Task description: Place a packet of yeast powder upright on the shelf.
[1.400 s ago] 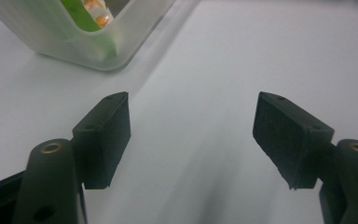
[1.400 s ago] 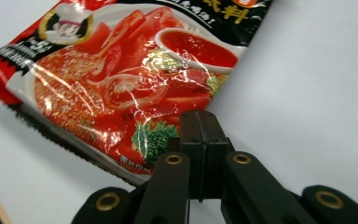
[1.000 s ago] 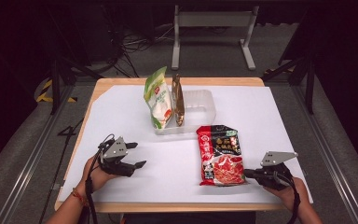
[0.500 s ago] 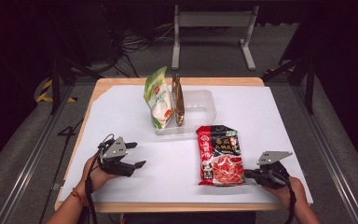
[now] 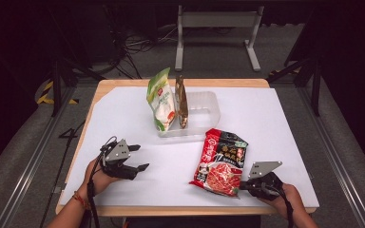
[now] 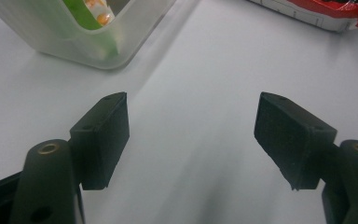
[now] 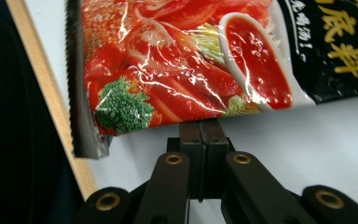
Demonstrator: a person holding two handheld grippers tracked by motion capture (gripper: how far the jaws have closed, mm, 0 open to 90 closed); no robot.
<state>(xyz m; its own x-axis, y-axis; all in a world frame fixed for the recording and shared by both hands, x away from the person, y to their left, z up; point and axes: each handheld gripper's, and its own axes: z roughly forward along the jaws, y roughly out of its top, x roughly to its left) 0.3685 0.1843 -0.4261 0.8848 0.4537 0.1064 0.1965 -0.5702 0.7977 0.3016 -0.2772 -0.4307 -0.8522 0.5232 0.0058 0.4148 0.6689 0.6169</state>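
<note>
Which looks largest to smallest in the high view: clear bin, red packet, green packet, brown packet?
1. Clear bin
2. Red packet, close to the bin in spread, and nearer the camera, so unsure
3. Green packet
4. Brown packet, seen edge-on, so its true size is unclear

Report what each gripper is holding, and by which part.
The right gripper is shut on the red packet, pinching its side edge. The left gripper is open, holding nothing.
</note>
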